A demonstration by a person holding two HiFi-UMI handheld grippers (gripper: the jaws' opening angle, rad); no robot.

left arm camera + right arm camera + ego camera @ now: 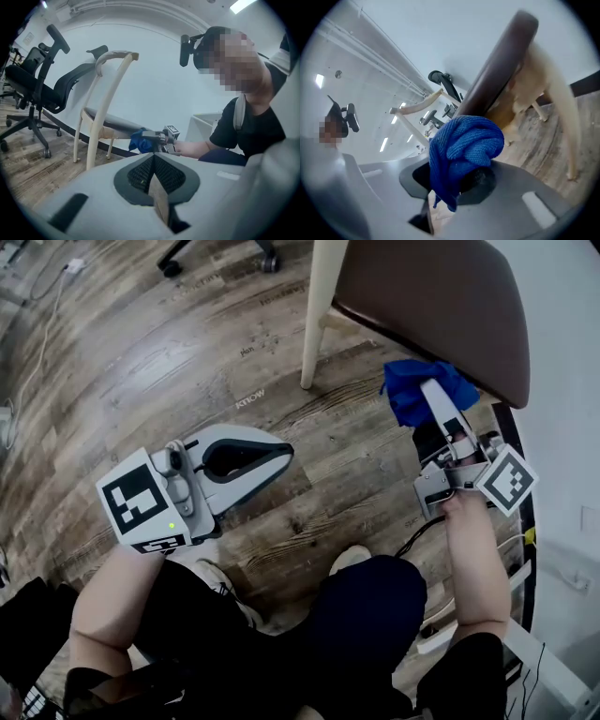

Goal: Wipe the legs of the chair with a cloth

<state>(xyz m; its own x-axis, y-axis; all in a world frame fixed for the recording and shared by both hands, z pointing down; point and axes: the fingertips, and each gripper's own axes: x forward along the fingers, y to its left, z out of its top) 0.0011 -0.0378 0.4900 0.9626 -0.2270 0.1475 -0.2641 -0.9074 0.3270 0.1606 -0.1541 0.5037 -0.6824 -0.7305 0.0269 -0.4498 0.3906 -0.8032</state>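
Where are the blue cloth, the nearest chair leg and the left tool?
blue cloth (pixel 403 395): head view, on its bunched left folds.
chair leg (pixel 317 306): head view, midway along the cream leg.
left tool (pixel 281 456): head view, at the tips of its closed jaws.

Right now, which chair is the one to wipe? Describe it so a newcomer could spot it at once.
Start at the white wall above the wooden floor; two chairs stand along it. The one wanted is the chair next to the right gripper, which is shut on a blue cloth. Unlike the black office chair on wheels, it has cream legs and a flat brown seat.
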